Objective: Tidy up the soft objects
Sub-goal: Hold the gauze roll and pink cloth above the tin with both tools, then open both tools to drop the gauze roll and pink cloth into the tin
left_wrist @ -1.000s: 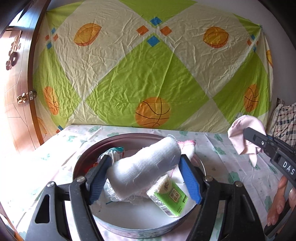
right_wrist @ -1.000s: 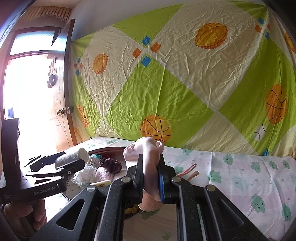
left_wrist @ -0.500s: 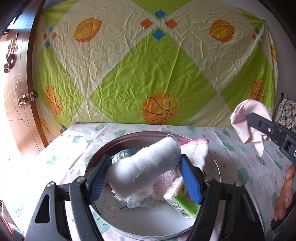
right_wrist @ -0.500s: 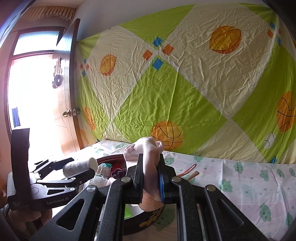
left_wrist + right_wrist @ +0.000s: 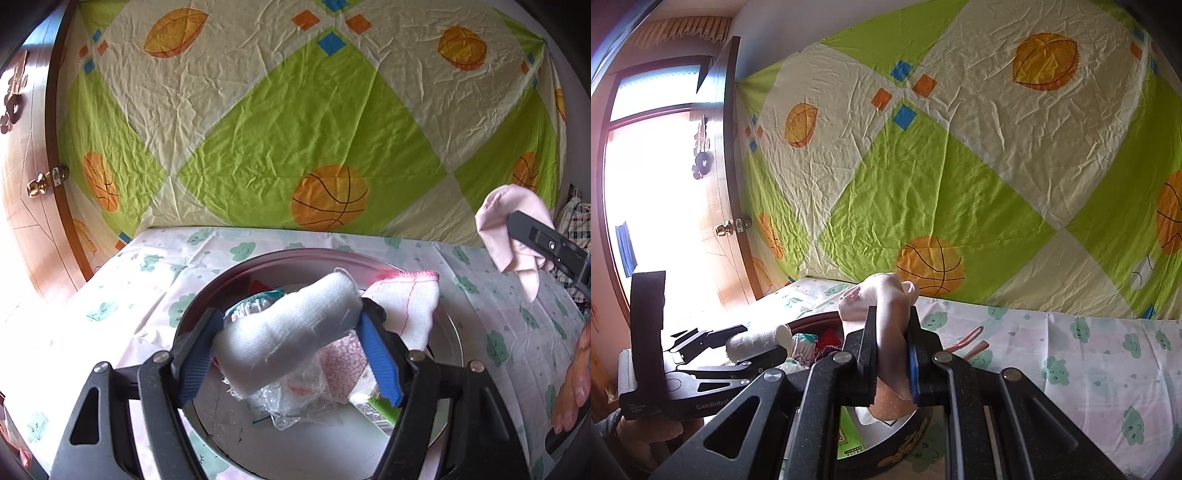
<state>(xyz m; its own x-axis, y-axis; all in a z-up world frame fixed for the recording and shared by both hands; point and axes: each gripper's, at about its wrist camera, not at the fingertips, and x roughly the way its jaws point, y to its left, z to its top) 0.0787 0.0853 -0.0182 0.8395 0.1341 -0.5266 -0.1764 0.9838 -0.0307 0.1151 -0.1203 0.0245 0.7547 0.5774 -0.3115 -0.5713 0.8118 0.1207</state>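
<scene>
A white gauze roll (image 5: 291, 332) is being clamped by the left gripper (image 5: 291, 354) above the round tin (image 5: 452, 332), a pink sock (image 5: 892, 332) pinched by the right gripper (image 5: 892, 354), loosely enough that slipping is being risked

Both hand-held grippers (image 5: 291, 347) (image 5: 892, 354) clamped

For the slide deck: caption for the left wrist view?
Left gripper holds a rolled white cloth above the round tin.
</scene>
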